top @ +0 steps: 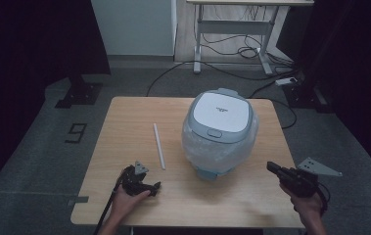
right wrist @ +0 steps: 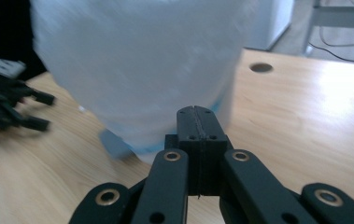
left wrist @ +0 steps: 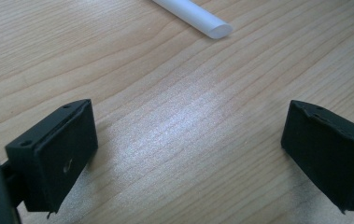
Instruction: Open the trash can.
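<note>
Two grippers [top: 157, 186] [top: 270, 167], one cooker [top: 220, 132], one rod [top: 159, 146]

White rod [top: 159, 146], black tools, seemingly grey-and-white cooker [top: 220, 131] (wood-grain table [top: 124, 122])

matt pale wood-grain table [top: 124, 196], smooth white plastic rod [top: 159, 145], cooker [top: 220, 132] wrapped in cloudy plastic film.

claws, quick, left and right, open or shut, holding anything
left claw: open, nothing between the jaws, resting on the table.
right claw: shut, holding nothing, near the wrapped cooker.
</note>
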